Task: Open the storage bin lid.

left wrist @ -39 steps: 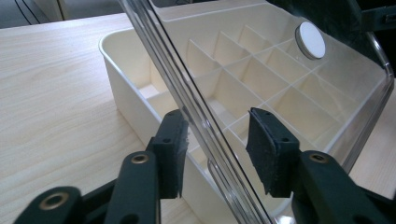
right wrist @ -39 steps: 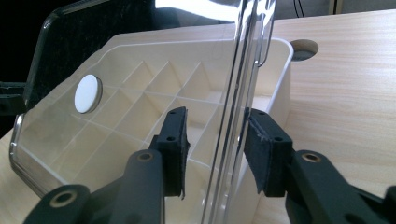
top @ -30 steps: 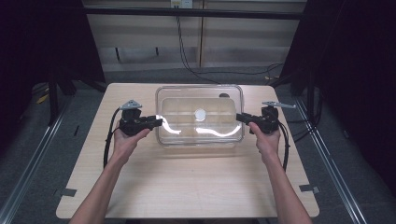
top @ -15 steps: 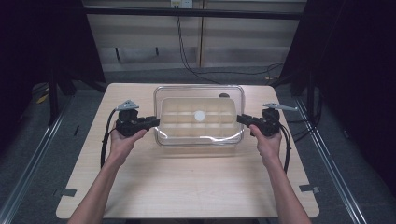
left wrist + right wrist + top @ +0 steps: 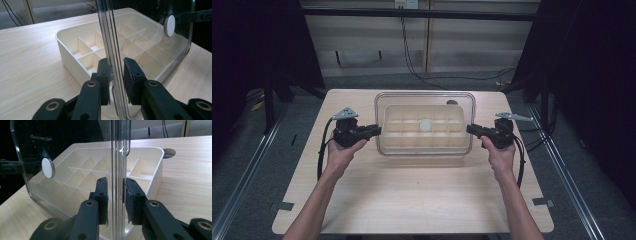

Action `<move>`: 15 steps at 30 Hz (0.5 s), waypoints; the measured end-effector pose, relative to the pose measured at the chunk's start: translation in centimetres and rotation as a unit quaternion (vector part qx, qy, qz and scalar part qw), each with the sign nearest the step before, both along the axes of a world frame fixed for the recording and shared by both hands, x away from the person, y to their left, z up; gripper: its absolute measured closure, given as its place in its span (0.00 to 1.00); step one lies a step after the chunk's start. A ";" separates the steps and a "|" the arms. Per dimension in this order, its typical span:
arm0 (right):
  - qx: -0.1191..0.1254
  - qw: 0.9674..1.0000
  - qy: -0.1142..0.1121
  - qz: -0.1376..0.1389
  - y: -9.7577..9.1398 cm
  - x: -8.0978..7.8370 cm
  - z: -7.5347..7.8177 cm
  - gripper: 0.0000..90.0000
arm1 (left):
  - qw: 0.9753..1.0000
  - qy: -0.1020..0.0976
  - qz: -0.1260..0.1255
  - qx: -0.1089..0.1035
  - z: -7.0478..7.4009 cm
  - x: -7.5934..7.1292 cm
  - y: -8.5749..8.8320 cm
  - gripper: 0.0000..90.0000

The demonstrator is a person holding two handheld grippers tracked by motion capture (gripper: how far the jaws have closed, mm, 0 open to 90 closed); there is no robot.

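A clear plastic lid [image 5: 424,96] with a white round knob [image 5: 425,125] hangs level over a cream tray [image 5: 393,136] divided into several compartments. My left gripper [image 5: 377,131] is shut on the lid's left short edge, and my right gripper [image 5: 469,130] is shut on its right short edge. In the left gripper view the lid's rim [image 5: 113,50] runs between the pads of my left gripper [image 5: 117,72], with the tray [image 5: 70,57] behind it. In the right gripper view my right gripper [image 5: 116,192] clamps the rim [image 5: 117,157], above the tray [image 5: 155,170].
The tray stands on a light wooden table [image 5: 412,190], toward its back half. A small dark round hole [image 5: 452,102] lies in the tabletop just behind the tray. Tape marks [image 5: 285,205] sit near the front corners. Cables trail from both grippers.
The lid has risen a little off the tray and levelled out, and its glare is gone. Both grippers keep their hold on its ends.
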State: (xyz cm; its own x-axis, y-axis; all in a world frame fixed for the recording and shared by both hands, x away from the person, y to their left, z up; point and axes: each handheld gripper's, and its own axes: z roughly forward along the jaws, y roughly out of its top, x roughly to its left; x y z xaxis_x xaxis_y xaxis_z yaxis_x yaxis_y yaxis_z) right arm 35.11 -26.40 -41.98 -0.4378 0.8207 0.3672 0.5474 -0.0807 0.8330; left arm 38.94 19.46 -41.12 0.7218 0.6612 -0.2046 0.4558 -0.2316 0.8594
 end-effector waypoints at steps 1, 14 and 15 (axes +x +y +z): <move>0.001 1.000 -0.004 0.003 0.0 -0.1 0.1 0.83 | 1.000 0.000 0.001 -0.005 0.1 0.0 0.0 0.85; 0.002 1.000 -0.016 0.010 -0.1 -1.0 0.8 0.84 | 1.000 -0.006 -0.002 -0.002 0.6 -0.7 0.1 0.85; 0.001 1.000 -0.015 0.010 -0.1 -1.0 0.9 0.84 | 1.000 -0.006 -0.002 -0.004 0.6 -0.8 0.1 0.85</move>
